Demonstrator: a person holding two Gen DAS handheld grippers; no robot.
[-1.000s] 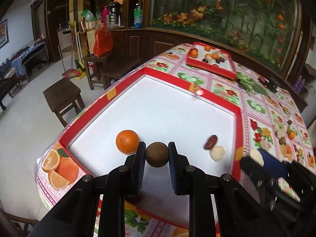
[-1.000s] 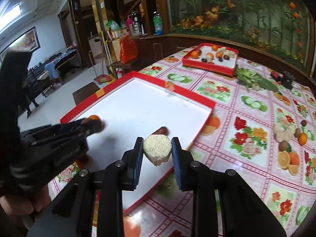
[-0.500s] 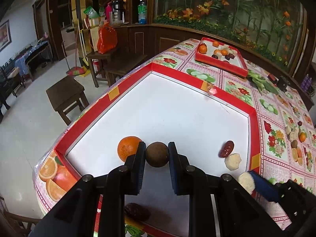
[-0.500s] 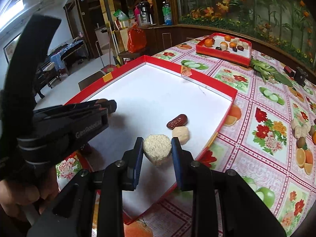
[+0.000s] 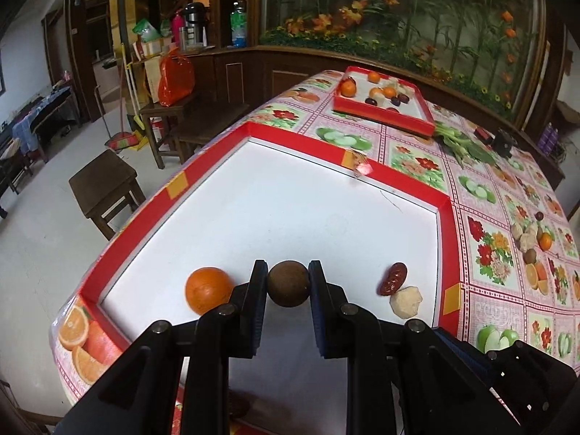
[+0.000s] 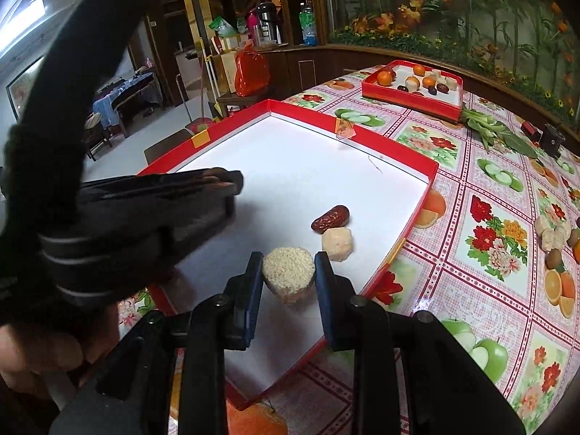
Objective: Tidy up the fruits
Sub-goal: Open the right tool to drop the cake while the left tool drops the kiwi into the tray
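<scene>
A: Fruit positions, please. What does the left gripper [image 5: 289,282] hold?

B: Its two fingers are clamped on a brown round fruit [image 5: 289,283], held over the near part of the big red tray [image 5: 398,181] with the white floor.

A: And the right gripper [image 6: 289,275]?

B: Clamped on a pale grainy lump [image 6: 289,278], also above the near part of that tray, close to its right edge.

A: What lies loose in the tray?

B: An orange [image 5: 209,290] sits near the near-left corner, just beside the left gripper's left finger. A red date [image 5: 392,278] and a pale peeled piece [image 5: 406,301] lie touching each other near the right edge, the date on the far side.

A: Anything else on the table?

B: A small red tray [image 5: 384,117] stands at the far end of the flowered tablecloth [image 5: 489,261], holding oranges, dark fruits and pale pieces. Green leaves [image 5: 460,145] lie just past its right corner. A loose cluster of small fruits [image 5: 531,233] rests toward the right edge of the table, well apart from both trays.

A: Whether either held item touches the tray floor?

B: Cannot tell.
</scene>
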